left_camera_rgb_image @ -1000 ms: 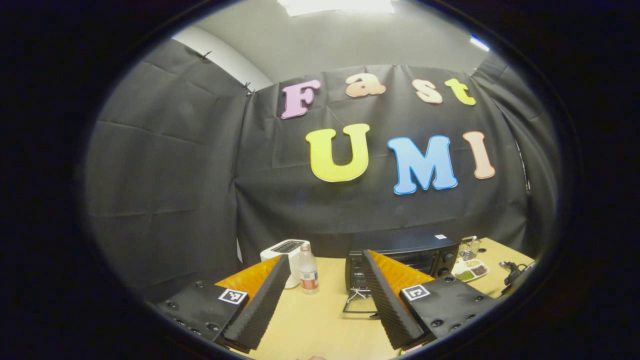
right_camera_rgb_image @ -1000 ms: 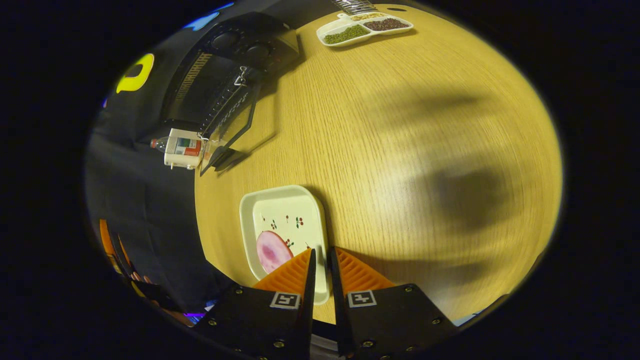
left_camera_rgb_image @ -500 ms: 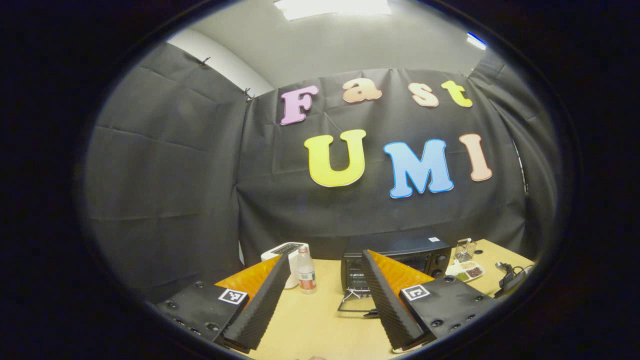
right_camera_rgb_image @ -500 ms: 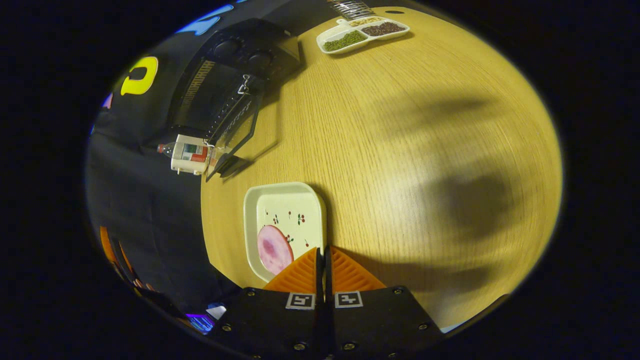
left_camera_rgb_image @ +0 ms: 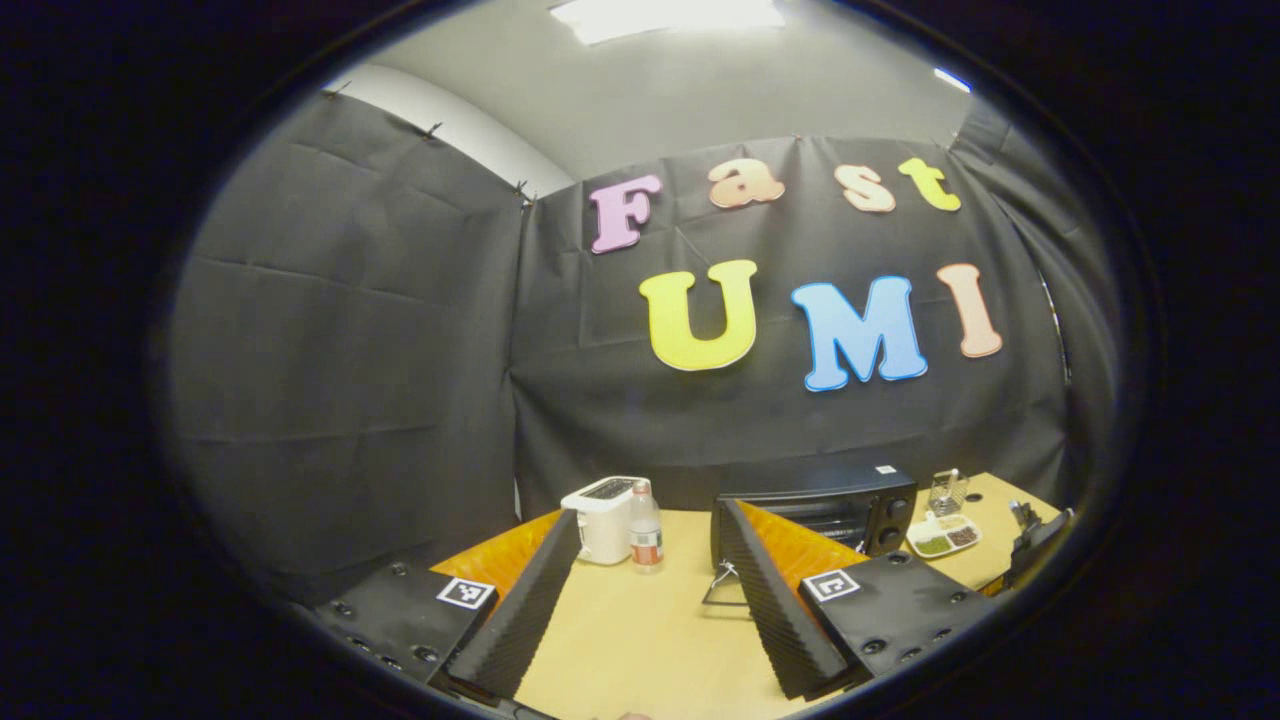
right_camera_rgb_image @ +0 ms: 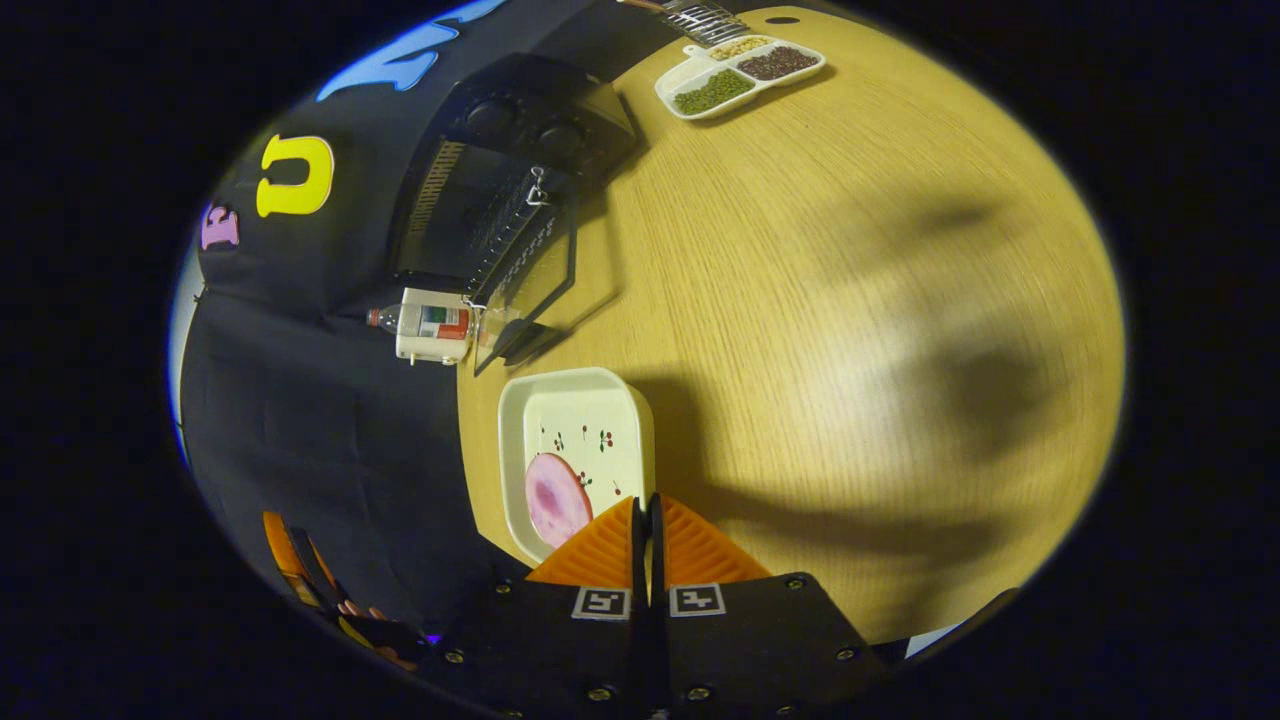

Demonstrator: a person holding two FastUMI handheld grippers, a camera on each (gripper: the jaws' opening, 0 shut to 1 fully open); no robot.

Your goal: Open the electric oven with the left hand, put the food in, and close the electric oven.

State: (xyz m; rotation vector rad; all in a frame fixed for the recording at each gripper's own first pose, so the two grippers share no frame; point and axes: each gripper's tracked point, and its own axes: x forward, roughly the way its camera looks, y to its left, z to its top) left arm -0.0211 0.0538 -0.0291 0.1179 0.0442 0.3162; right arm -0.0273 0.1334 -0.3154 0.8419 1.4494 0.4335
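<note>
The right tool [right_camera_rgb_image: 647, 505] is clenched on the near rim of a cream tray [right_camera_rgb_image: 576, 455], its orange fingers [right_camera_rgb_image: 603, 545] pressed together with the rim between them, as far as the close angle lets one judge. A pink slice of food [right_camera_rgb_image: 556, 498] lies in the tray, which rests on the wooden surface [right_camera_rgb_image: 850, 300]. The black electric oven [right_camera_rgb_image: 505, 170] stands at the back of the surface with its glass door [right_camera_rgb_image: 530, 275] dropped open; a bottle [right_camera_rgb_image: 425, 322] and a white toaster [left_camera_rgb_image: 605, 515] stand beside it, and a divided dish [right_camera_rgb_image: 738, 75] of beans lies farther along. The left tool [left_camera_rgb_image: 650, 600] is released, fingers spread wide, raised above the surface and facing the oven from well back.
</note>
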